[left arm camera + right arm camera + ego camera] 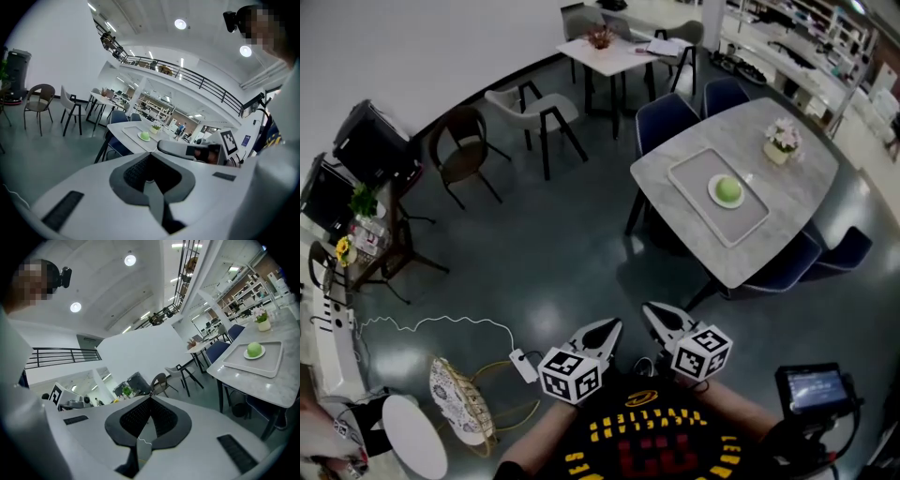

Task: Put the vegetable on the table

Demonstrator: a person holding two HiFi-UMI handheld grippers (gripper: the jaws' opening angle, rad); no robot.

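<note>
A round green vegetable (727,190) lies on a small white plate (712,194) in a grey tray (689,169) on the marble table (792,192) at the upper right. The vegetable also shows far off in the left gripper view (145,135) and in the right gripper view (254,349). My left gripper (614,325) and right gripper (649,308) hover side by side close to my body, over the floor, well short of the table. The jaws of both are shut with nothing between them, as the left gripper (151,154) and right gripper (150,398) show in their own views.
Blue chairs (666,117) stand around the table, and a flower pot (784,141) sits on its far end. A white table (614,52) and chairs (539,108) stand further back. A white cable (441,323) and a patterned basket (459,403) lie on the floor at left.
</note>
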